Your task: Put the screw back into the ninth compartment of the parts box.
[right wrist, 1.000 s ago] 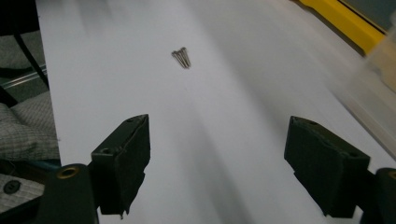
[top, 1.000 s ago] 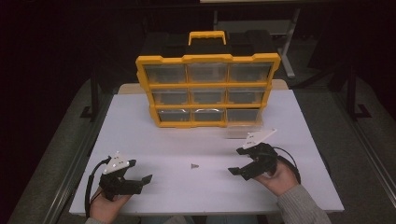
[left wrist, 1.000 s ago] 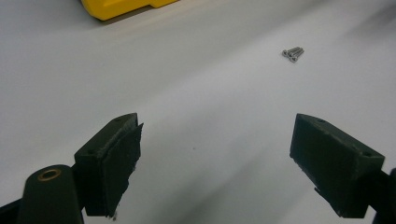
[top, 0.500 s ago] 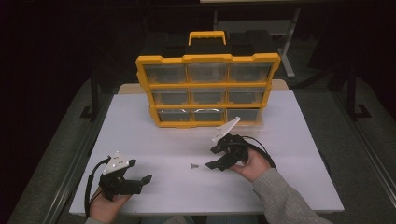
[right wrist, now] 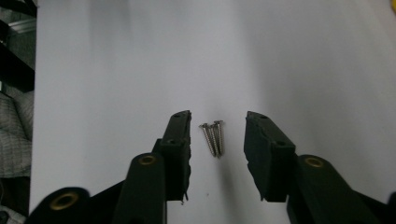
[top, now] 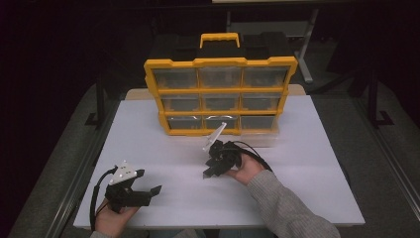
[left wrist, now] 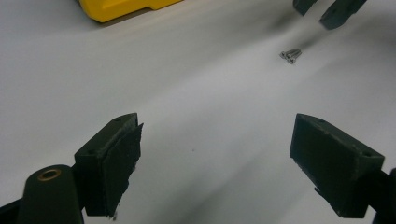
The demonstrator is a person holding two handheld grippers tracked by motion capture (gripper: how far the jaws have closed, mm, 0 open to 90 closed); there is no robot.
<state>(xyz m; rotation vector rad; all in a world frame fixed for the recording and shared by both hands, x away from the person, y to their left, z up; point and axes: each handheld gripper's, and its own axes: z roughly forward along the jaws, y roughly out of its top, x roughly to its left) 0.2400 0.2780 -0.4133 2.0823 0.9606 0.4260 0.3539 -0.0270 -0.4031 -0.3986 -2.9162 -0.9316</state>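
Right gripper [right wrist: 217,135] arrives at the screws [right wrist: 213,137]
Its jaws, just narrowing, straddle them mid-tabletop [top: 317,148] without pinching; left gripper [left wrist: 215,154] waits spread wide, near the front-left corner.

- Yellow drawer organizer [top: 220,94] blocks the far middle of the table [top: 317,148].
- Bare table on both sides of it and across the near half.
- Two screws [right wrist: 213,138] lie between the right claw [right wrist: 217,140] jaws, open table around them.
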